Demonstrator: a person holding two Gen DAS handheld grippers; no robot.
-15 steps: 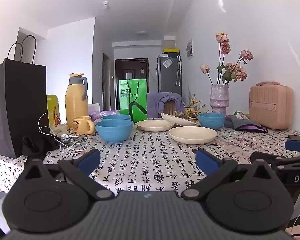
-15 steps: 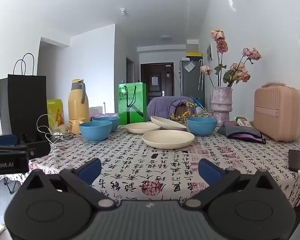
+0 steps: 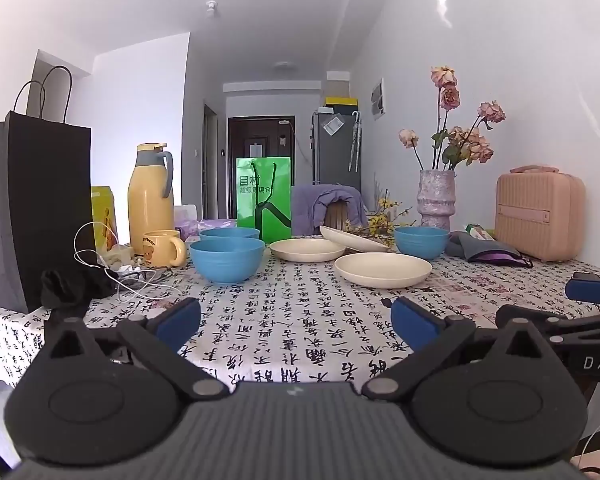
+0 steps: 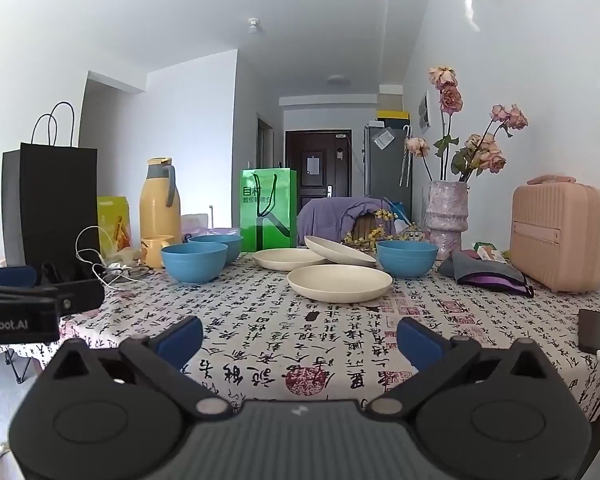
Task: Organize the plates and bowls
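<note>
Left gripper [image 3: 296, 320] and right gripper [image 4: 300, 338], both with jaws spread fully wide and holding nothing, low over the near tabletop [image 4: 260, 344]. Three cream plates [image 4: 339, 282] lie mid-table, well beyond both jaws; one leans tilted on another. Two blue bowls [image 3: 227, 259] stand left of the plates, a third bowl [image 4: 407, 258] to their right.

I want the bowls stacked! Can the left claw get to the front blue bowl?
Probably yes. The left claw is open and empty, and only bare tablecloth lies between it and the front blue bowl; it still has to move closer.
</note>
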